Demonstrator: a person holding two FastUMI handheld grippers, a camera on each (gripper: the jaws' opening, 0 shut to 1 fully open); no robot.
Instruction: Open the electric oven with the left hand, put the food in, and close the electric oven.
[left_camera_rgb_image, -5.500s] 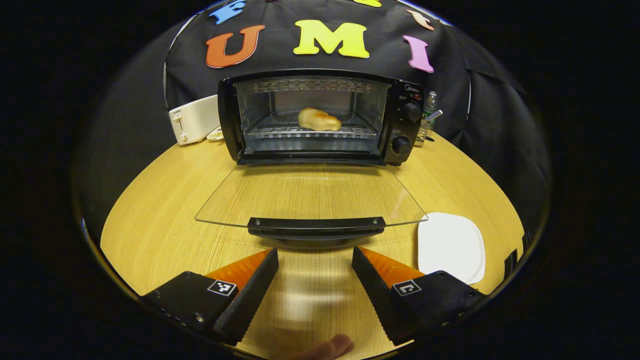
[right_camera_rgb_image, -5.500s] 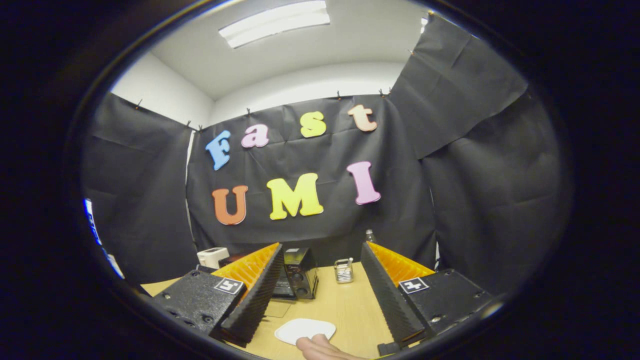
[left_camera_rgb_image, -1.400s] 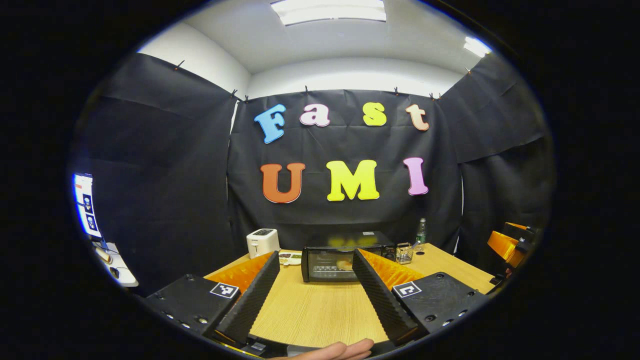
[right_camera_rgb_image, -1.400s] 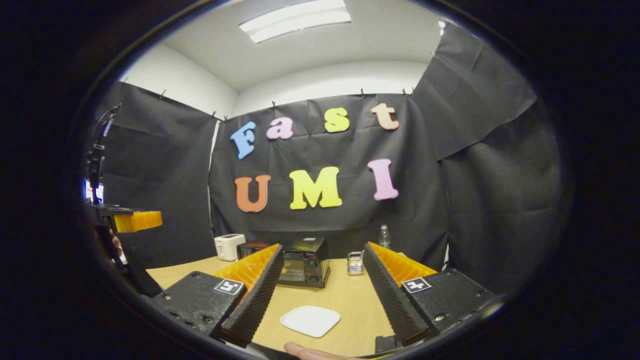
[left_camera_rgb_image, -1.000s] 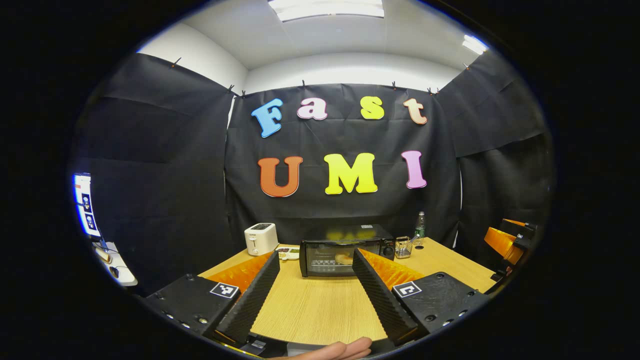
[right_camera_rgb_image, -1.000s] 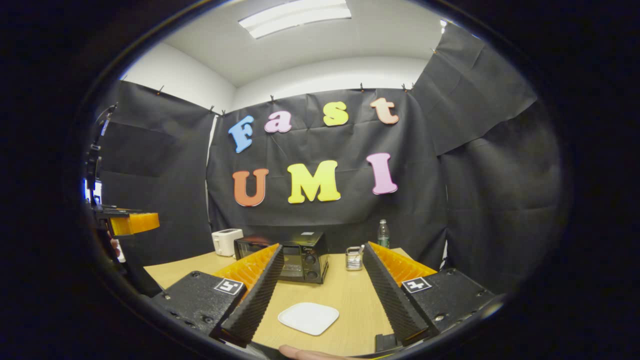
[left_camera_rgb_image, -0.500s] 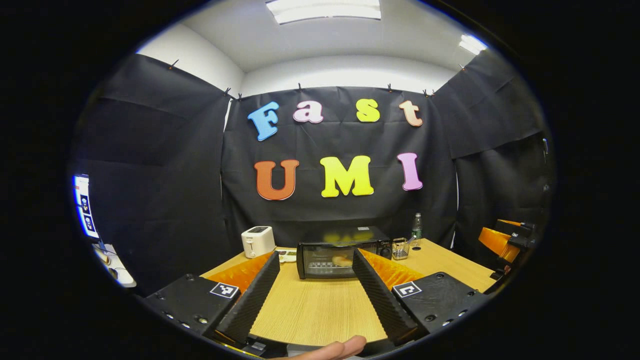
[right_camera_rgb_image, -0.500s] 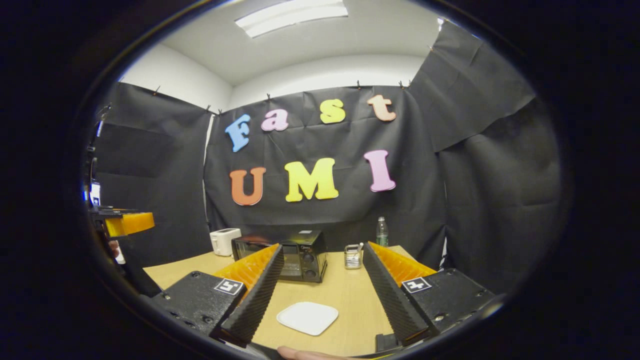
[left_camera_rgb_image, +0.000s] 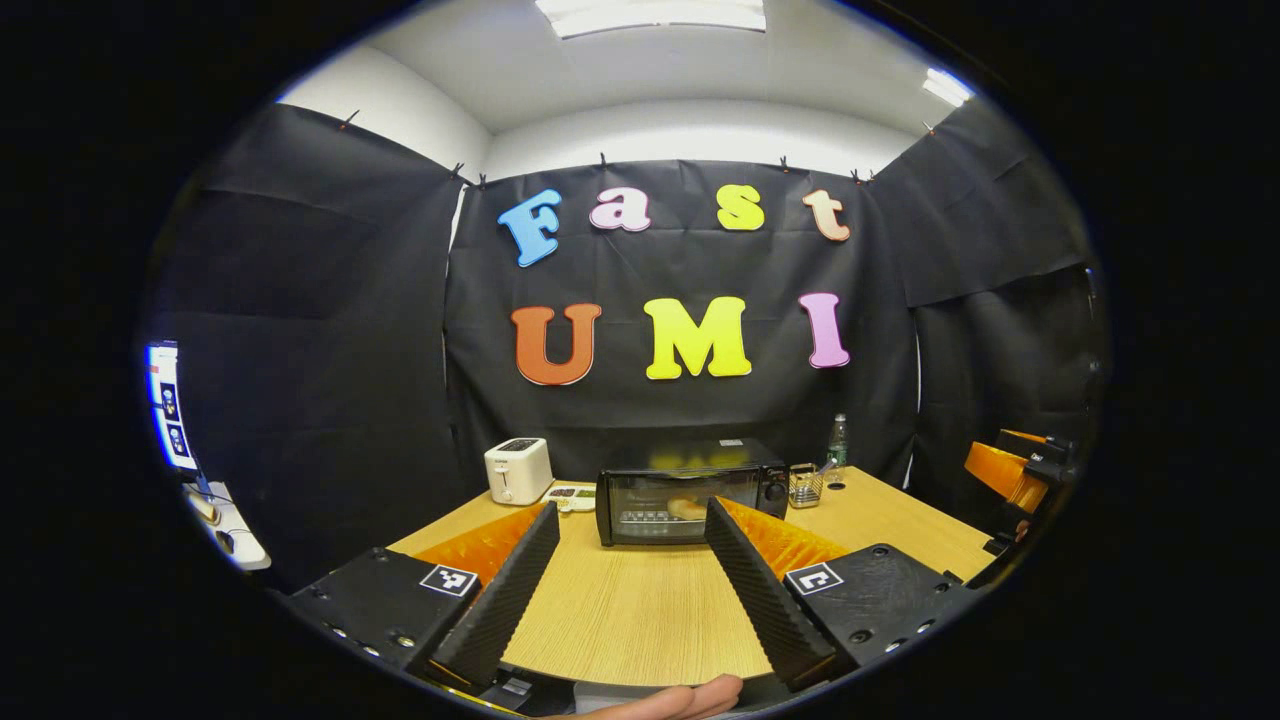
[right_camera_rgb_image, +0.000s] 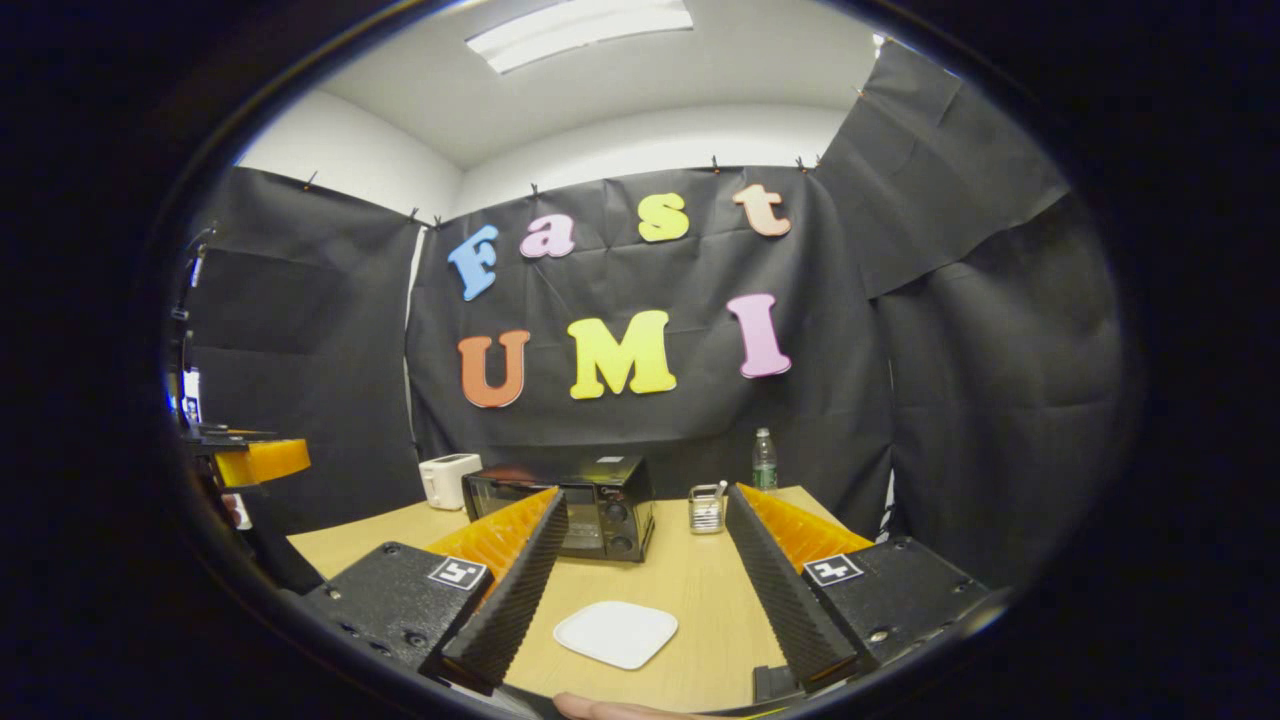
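Observation:
The black electric oven (left_camera_rgb_image: 688, 491) stands at the far side of the wooden table (left_camera_rgb_image: 640, 620) with its glass door shut. A golden piece of food (left_camera_rgb_image: 686, 508) rests on the rack behind the glass. My left gripper (left_camera_rgb_image: 630, 590) is open and empty, held well back from the oven near the table's front edge. In the right gripper view the oven (right_camera_rgb_image: 590, 520) sits behind my open, empty right gripper (right_camera_rgb_image: 645, 600). The other gripper shows far off at each view's edge (left_camera_rgb_image: 1020, 465) (right_camera_rgb_image: 245, 462).
A white toaster (left_camera_rgb_image: 518, 470) stands left of the oven, with a small dish (left_camera_rgb_image: 570, 494) beside it. A wire holder (left_camera_rgb_image: 805, 484) and a bottle (left_camera_rgb_image: 837, 440) are to the oven's right. A white plate (right_camera_rgb_image: 616, 634) lies on the table before my right gripper.
Since 5.5 s ago the oven door has gone from lying open to shut, and my left gripper has drawn far back from it. Over the last second both views only drift slightly.

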